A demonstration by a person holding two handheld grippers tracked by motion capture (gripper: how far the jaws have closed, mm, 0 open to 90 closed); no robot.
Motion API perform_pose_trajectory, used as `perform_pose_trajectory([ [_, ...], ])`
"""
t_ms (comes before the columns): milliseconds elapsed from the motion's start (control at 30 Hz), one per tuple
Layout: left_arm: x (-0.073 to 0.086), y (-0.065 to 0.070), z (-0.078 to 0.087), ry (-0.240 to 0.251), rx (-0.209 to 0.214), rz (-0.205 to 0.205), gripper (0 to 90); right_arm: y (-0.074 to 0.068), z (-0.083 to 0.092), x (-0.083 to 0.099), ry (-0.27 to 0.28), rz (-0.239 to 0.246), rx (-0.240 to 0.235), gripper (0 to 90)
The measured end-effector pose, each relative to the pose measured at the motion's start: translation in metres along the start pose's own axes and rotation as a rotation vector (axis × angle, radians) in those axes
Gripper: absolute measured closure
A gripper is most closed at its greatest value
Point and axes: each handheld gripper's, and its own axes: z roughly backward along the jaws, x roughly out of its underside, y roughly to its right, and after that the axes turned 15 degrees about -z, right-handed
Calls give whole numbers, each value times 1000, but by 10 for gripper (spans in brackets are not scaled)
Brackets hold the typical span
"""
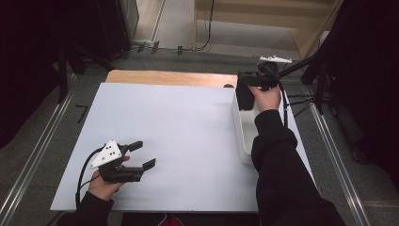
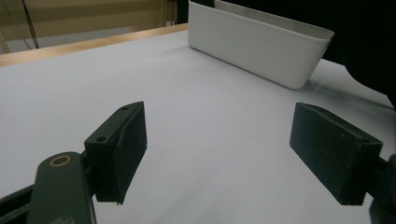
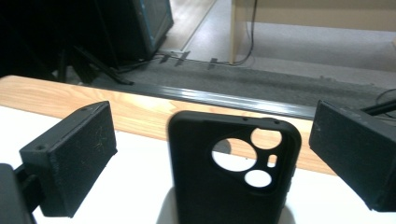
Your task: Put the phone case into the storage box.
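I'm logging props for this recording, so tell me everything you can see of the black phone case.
The black phone case looks like matte, soft plastic or rubber, with rounded corners. Its upper part has two small round camera holes, a larger round one and a small slot, through which the table shows. It stands upright at the far end of the white bin, between the open jaws of the right gripper, which do not touch it. Its lower end is out of sight.
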Motion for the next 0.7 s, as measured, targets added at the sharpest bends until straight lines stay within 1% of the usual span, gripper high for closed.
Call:
perform_pose_trajectory([
  [67, 0, 0, 0, -5, -1, 0, 189, -2, 5, -1, -1, -11, -14, 0],
  [100, 0, 0, 0, -4, 1, 4, 188, -4, 6, -1, -2, -9, -18, 0],
  [233, 0, -1, 0, -11, 5, 9, 189, -9, 14, 2, -10, 26, -42, 0],
  [300, 0, -1, -1, -10, 7, 9, 189, -11, 17, 4, -7, 20, -63, 0],
  [333, 0, -1, -1, -12, 7, 6, 188, -12, 19, 5, -14, 11, -78, 0],
  [400, 0, -1, -1, -10, 8, 8, 189, -14, 22, 7, -24, 11, -95, 0],
  [500, 0, -1, -1, -10, 8, 3, 188, -15, 26, 10, -38, 20, -114, 0],
  [600, 0, -1, -1, -11, 9, 7, 189, -17, 30, 13, -49, 34, -120, 0],
  [667, 0, -1, -1, -11, 8, 7, 188, -18, 33, 16, -55, 28, -138, 0],
  [700, 0, -1, -1, -11, 9, 7, 188, -18, 35, 17, -54, 34, -141, 0],
])
